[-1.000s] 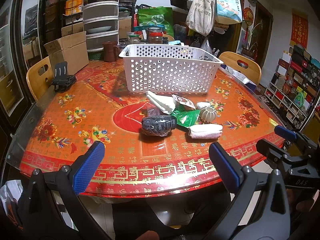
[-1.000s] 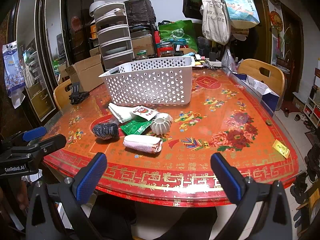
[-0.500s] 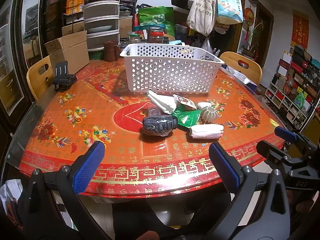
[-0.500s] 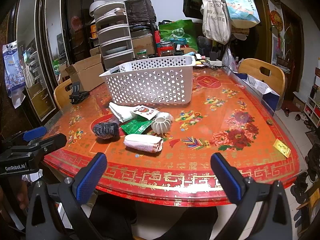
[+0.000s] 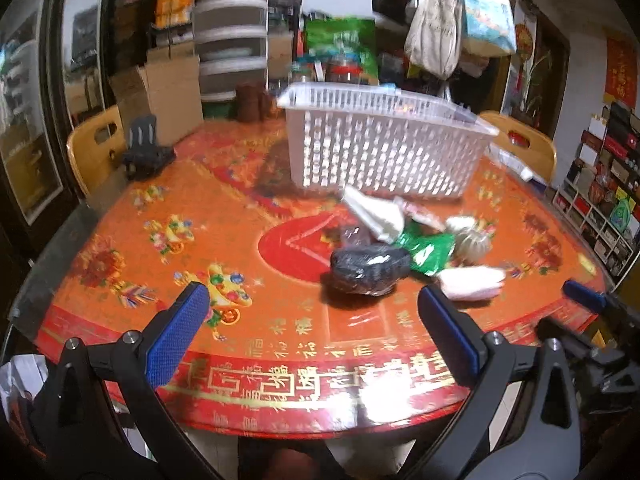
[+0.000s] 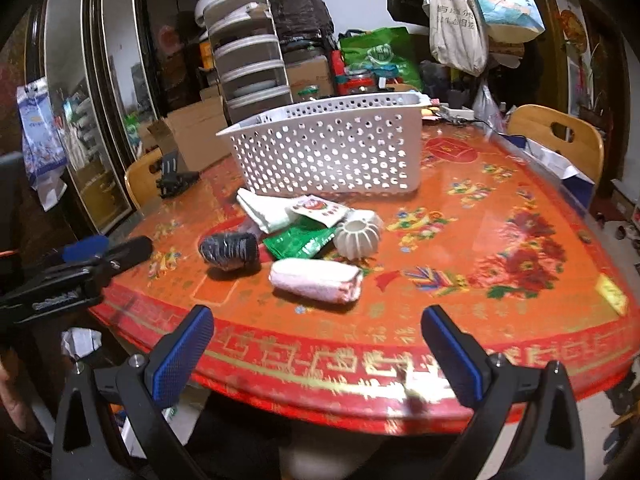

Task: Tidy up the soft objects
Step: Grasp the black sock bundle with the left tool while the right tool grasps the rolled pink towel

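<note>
A white perforated basket [image 5: 384, 148] [image 6: 332, 152] stands at the back of the red round table [image 5: 248, 312]. In front of it lies a small heap: a dark wrapped bundle [image 5: 370, 266] [image 6: 229, 250], a rolled pinkish towel [image 5: 472, 282] [image 6: 316, 280], a green packet [image 5: 430, 250] [image 6: 300, 242], a white ribbed ball [image 5: 474, 242] [image 6: 357, 234] and a white folded cloth [image 5: 374, 214] [image 6: 262, 210]. My left gripper [image 5: 312, 330] is open over the table's near edge, short of the dark bundle. My right gripper [image 6: 316, 354] is open, just short of the towel.
Wooden chairs [image 5: 94, 152] [image 6: 556, 136] flank the table. A black stand [image 5: 146, 152] sits at the table's far left. Cardboard boxes [image 5: 168, 92], drawer units [image 6: 250, 72] and hanging bags [image 6: 456, 20] crowd the back. A yellow card [image 6: 612, 294] lies near the right edge.
Both grippers have moved forward over the table edge toward the heap, still open. The objects have not moved.
</note>
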A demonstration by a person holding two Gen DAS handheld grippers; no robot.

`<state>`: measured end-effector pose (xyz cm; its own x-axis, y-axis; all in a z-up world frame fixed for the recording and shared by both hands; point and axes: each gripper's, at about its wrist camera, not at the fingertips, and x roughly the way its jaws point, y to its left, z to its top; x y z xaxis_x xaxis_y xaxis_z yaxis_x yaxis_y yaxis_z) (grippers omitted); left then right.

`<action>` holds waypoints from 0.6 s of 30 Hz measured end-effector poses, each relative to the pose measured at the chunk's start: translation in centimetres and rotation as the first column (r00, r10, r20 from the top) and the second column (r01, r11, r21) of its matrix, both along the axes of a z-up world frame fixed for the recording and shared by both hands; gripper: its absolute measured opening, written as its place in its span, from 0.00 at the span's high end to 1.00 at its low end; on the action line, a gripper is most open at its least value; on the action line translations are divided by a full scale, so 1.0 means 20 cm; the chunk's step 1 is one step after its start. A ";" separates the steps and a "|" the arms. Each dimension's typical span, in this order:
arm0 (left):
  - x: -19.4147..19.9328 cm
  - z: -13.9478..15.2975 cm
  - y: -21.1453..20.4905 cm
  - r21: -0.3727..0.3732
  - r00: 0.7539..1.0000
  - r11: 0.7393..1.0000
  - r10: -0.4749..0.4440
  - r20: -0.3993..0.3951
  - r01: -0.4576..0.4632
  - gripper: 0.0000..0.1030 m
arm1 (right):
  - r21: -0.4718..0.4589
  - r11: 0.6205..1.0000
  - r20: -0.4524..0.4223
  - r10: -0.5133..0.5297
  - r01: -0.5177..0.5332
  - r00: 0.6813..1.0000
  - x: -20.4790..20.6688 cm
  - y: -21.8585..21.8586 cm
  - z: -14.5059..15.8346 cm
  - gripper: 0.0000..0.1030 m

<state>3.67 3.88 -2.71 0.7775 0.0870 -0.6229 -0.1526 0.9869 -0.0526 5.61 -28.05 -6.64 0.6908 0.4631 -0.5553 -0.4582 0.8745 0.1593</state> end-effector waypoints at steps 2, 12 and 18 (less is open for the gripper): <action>0.07 -0.04 0.02 0.009 0.999 1.000 -0.006 -0.039 0.006 0.00 | 0.010 1.000 0.005 0.012 -0.012 1.000 0.02 0.01 -0.01 0.00; 0.26 -0.15 0.00 -0.074 0.992 0.992 -0.106 -0.068 0.101 0.00 | -0.051 0.999 -0.139 -0.008 0.001 0.990 0.19 0.06 -0.12 0.00; 0.36 -0.20 -0.03 -0.084 0.988 0.989 -0.128 -0.084 0.121 0.02 | -0.051 0.999 -0.159 0.010 -0.018 0.987 0.24 0.10 -0.17 0.00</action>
